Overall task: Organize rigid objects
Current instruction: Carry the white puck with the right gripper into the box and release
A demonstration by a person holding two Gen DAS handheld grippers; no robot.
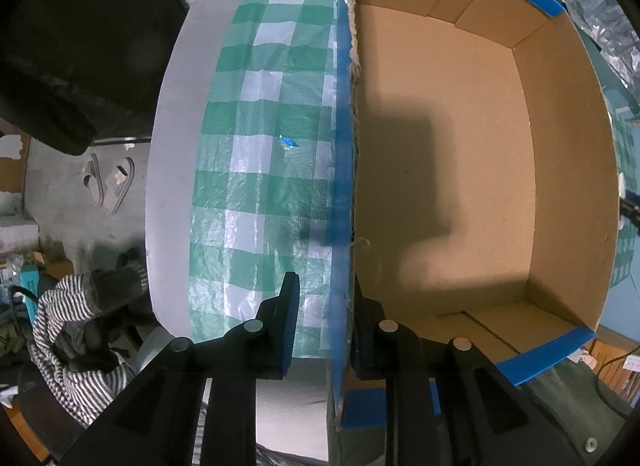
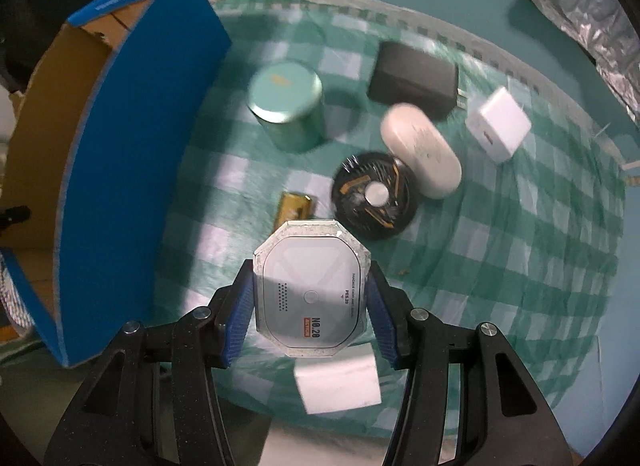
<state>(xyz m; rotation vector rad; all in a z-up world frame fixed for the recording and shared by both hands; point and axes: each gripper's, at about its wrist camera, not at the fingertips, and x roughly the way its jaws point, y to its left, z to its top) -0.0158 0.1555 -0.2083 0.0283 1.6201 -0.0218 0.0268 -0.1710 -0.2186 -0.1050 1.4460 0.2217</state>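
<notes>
Plainly, the right tool (image 2: 311,298) is clamped on a flat octagonal grey device (image 2: 311,290), its blue pads pressing the two side edges, and the device appears lifted off the checked cloth (image 2: 500,266). The grip is narrow, on smooth edges only, so a quick swing toward the box (image 2: 132,113) at the left could let the device pivot or slip out and drop onto the things below. Close under and beyond it lie a white block (image 2: 338,384), a small gold bar (image 2: 296,205) and a black round fan (image 2: 374,195); a low carry could knock them. The blue box wall stands high, so the device would likely need to clear that rim or it may catch and tip the box.

The left tool (image 1: 323,326) straddles the torn near-left wall of the box (image 1: 347,185), pads closed in on the cardboard, seemingly steadying it. That ragged edge is thin; a hard pull could bend or tear it. The box is empty inside.

The surface wears a green-and-white checked plastic cloth, creased and slippery-looking. Still on it are a green tin (image 2: 286,103), a black block (image 2: 414,79), a white oval case (image 2: 420,149) and a white charger (image 2: 498,123). Beyond the surface's left edge, the floor (image 1: 60,193) shows slippers (image 1: 108,181) and striped fabric (image 1: 64,326); the wall is teal.
</notes>
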